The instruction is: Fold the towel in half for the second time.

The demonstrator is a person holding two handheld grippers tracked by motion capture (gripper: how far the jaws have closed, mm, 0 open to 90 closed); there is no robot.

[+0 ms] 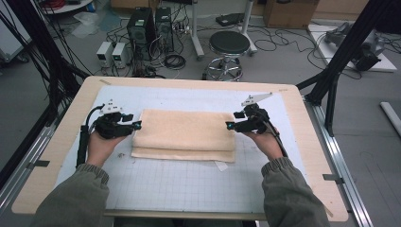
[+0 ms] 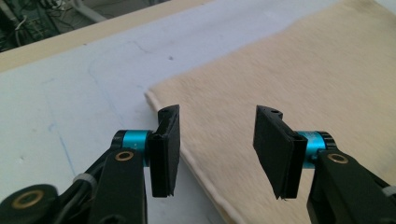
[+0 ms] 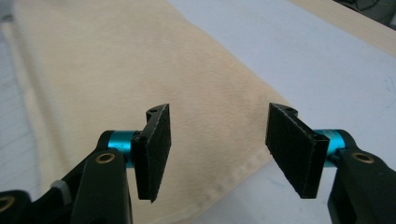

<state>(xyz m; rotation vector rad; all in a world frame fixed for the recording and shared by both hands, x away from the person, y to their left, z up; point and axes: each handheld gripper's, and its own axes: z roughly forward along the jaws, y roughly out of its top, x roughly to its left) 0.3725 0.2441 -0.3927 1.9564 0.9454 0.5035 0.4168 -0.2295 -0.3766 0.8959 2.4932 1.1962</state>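
A folded cream towel (image 1: 184, 135) lies flat across the middle of the white grid mat (image 1: 179, 182). My left gripper (image 1: 137, 125) hovers at the towel's left edge, jaws apart and empty; in the left gripper view the towel (image 2: 299, 84) lies below and beyond the left gripper (image 2: 217, 149), with its corner under the gap. At the towel's right edge my right gripper (image 1: 229, 125) is held the same way. The right gripper (image 3: 224, 149) stands open above the towel's (image 3: 116, 79) hemmed corner, nothing pinched between the pads.
The mat sits on a light wooden table (image 1: 71, 118). Past the far edge stand a black stool (image 1: 229, 45), computer towers (image 1: 142, 28) and loose cables on the floor. A black frame post (image 1: 347, 45) rises at the right.
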